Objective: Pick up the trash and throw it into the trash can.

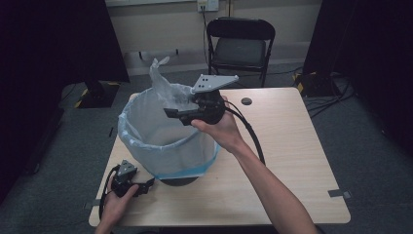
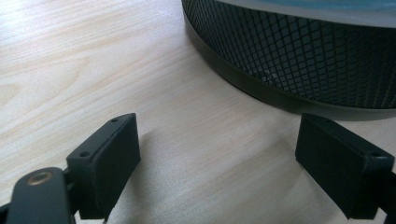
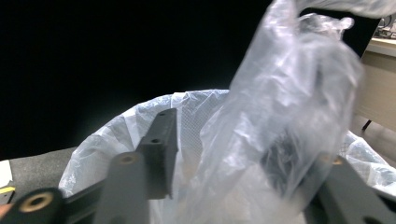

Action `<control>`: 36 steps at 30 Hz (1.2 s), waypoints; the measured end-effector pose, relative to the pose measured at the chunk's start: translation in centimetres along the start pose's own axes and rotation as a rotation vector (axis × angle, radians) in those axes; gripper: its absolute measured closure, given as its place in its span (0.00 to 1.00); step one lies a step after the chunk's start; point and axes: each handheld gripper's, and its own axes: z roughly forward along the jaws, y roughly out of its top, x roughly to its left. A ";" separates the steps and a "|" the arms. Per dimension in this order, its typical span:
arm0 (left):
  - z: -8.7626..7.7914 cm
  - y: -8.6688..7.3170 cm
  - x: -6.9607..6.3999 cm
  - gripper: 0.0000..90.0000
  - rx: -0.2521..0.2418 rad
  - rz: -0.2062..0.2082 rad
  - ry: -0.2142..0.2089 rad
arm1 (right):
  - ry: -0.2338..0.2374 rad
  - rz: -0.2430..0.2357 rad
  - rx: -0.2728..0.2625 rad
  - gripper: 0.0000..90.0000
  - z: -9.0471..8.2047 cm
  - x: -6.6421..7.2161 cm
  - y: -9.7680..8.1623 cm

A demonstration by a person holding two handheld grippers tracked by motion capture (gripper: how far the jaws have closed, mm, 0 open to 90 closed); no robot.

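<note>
The bin (image 1: 168,141) stood on the left half of the table (image 1: 292,161), lined with a pale bag (image 1: 160,78) whose loose end rose at the far rim. The right gripper (image 1: 176,115) hung over the bin with its jaws apart; bag film draped over one jaw, not pinched. The left gripper (image 1: 148,185) rested near the bin's base, jaws wide and empty.

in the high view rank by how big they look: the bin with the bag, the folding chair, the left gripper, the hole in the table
1. bin with the bag
2. folding chair, though it stands farther back, so it looks smaller than it is
3. left gripper
4. hole in the table
</note>
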 end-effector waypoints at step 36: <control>0.0 0.0 0.0 0.15 0.000 0.000 0.000 | -0.181 0.027 0.004 0.22 -2.3 -2.1 -0.7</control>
